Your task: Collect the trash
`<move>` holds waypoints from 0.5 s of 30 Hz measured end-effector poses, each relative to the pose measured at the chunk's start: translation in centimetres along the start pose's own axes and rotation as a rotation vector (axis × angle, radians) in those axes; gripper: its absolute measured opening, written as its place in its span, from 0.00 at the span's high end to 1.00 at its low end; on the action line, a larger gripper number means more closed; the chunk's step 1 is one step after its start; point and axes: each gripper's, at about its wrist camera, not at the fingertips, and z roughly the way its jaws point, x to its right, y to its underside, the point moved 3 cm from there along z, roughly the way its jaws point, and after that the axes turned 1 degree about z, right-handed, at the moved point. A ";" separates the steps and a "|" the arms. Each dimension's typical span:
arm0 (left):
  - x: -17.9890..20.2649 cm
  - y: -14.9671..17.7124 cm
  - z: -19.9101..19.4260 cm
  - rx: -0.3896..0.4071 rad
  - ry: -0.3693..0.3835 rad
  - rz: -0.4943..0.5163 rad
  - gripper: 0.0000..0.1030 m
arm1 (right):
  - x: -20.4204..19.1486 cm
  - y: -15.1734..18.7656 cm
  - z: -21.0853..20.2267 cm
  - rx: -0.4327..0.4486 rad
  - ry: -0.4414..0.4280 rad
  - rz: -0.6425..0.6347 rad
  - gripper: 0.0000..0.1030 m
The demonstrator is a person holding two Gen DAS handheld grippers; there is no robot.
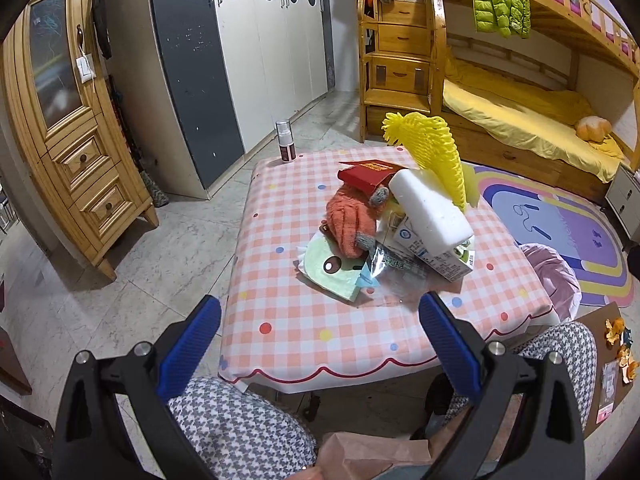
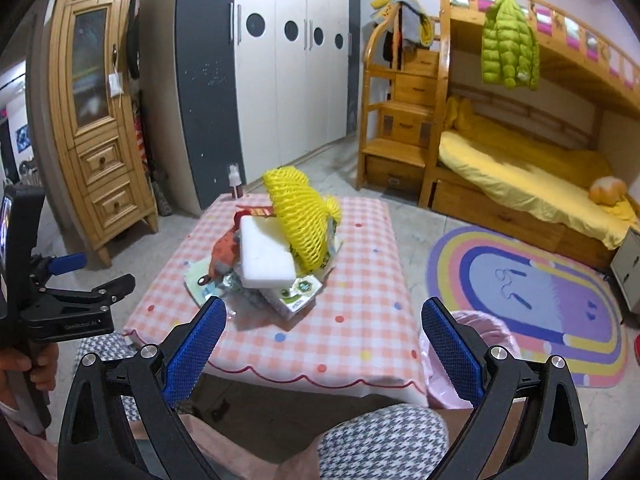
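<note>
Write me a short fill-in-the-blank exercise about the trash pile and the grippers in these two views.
1. The white foam block lies on top of the pile, beside the ____ foam net.
2. The bin liner beside the table is ____ in colour.
3. The left gripper and right gripper both have their jaws ____.

Missing words: yellow; pink; open

A heap of trash is lying in the middle of the counter: a yellow foam net is leaning upright on a white foam block, beside a red booklet, an orange glove and clear wrappers.
</note>
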 end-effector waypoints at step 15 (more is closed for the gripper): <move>-0.1 0.6 1.0 -0.029 0.004 0.008 0.07 | -0.4 0.2 1.5 -0.064 0.034 0.040 0.06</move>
